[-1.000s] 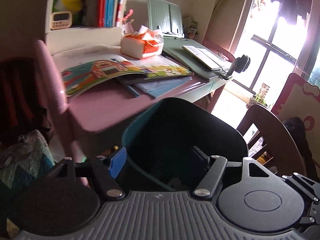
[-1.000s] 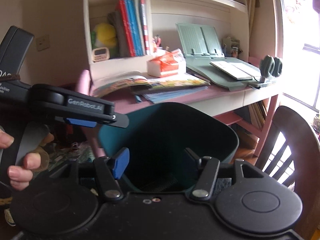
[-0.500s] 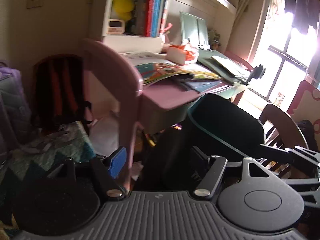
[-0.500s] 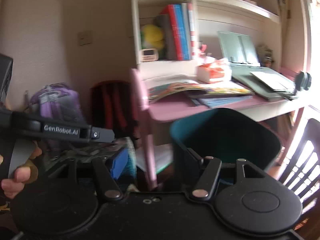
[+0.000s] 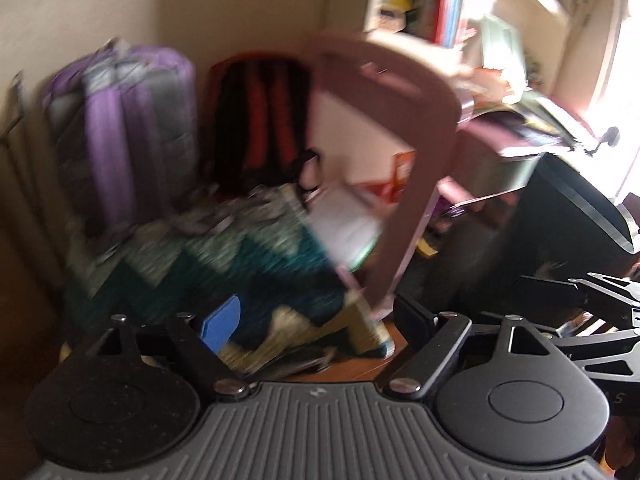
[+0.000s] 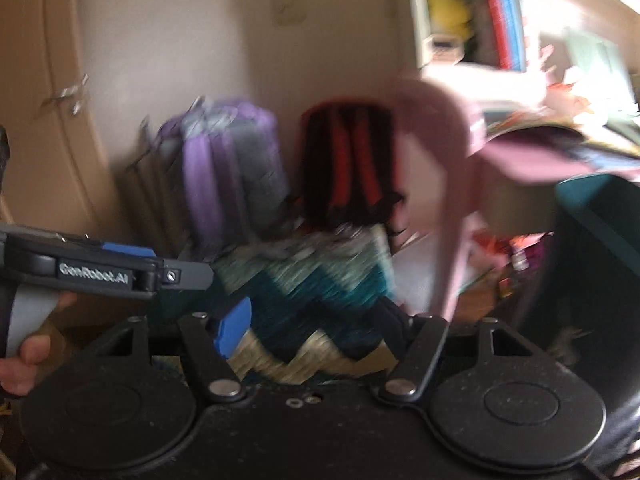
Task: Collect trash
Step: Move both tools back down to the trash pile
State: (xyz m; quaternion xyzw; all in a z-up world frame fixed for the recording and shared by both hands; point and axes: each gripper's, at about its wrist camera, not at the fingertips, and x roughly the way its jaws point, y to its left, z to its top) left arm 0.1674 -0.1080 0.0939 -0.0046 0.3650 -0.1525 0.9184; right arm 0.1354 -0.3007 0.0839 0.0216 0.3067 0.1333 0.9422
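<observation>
Right wrist: teal bin [image 6: 600,232] right of opening, empty tool [image 6: 316,328].

Beige wall [image 5: 248,8], pink desk [image 5: 496,136], bright window [image 5: 624,80]

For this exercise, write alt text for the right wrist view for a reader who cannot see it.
The right gripper, empty and opening, points at a teal zigzag blanket. Behind it stand a purple backpack and a red-and-black backpack; a teal bin is at right.
</observation>
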